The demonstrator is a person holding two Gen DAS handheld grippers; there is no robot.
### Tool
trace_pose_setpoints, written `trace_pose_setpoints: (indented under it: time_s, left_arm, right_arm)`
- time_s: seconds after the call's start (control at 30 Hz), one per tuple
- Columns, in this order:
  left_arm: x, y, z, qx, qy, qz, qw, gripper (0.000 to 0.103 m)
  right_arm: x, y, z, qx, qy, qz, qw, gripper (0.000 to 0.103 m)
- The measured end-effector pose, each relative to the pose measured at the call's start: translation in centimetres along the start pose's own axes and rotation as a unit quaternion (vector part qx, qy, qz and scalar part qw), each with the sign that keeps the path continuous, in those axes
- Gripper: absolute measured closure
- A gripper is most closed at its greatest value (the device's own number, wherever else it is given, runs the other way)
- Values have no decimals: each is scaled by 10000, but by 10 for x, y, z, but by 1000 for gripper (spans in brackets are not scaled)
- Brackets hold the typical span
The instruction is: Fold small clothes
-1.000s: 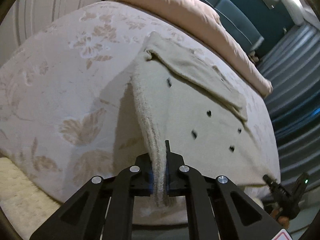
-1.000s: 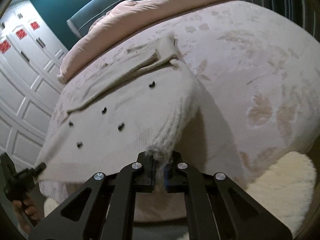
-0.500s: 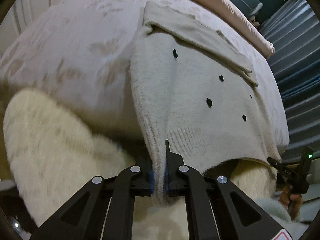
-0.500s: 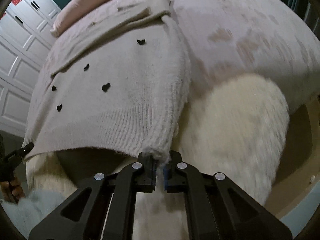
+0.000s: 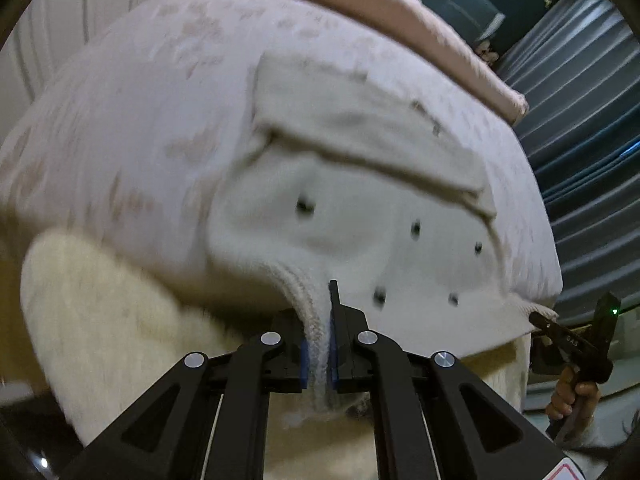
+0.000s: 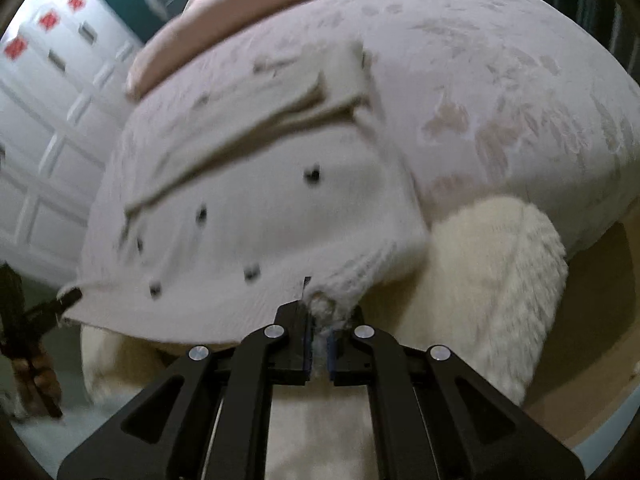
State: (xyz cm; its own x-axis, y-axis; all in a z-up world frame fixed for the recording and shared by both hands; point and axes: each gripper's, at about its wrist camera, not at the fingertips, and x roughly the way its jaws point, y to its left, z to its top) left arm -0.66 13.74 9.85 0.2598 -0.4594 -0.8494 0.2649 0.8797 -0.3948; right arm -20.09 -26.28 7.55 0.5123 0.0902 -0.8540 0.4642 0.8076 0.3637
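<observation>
Left view: pulled back toward the bed's [image 5: 132,128] near edge; left gripper [image 5: 317,354] clamped on sweater [image 5: 328,236] hem. Right view: right gripper [image 6: 319,346] pinching the other hem corner. Folding hem up next: lift both together.

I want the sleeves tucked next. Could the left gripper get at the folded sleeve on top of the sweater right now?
Probably not: the left gripper is shut on the sweater hem, and the folded sleeve lies at the far end. It must let go first.

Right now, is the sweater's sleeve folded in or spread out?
Folded in: the sleeve lies across the top of the sweater body, above the dark dots.
</observation>
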Motion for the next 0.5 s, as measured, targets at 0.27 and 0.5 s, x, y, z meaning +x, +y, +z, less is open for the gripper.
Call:
trace_pose_setpoints:
  time_s: [0.27,0.5]
  left_arm:
    - [-4,8,-4,-86,73,30,9999,98]
    - [-6,-2,38,-20,-357,-119,9993,98]
  right_arm:
    - [-6,9,-7,170,-403,274,9987,99]
    - [-12,21,52,75,-939,549,9940,99]
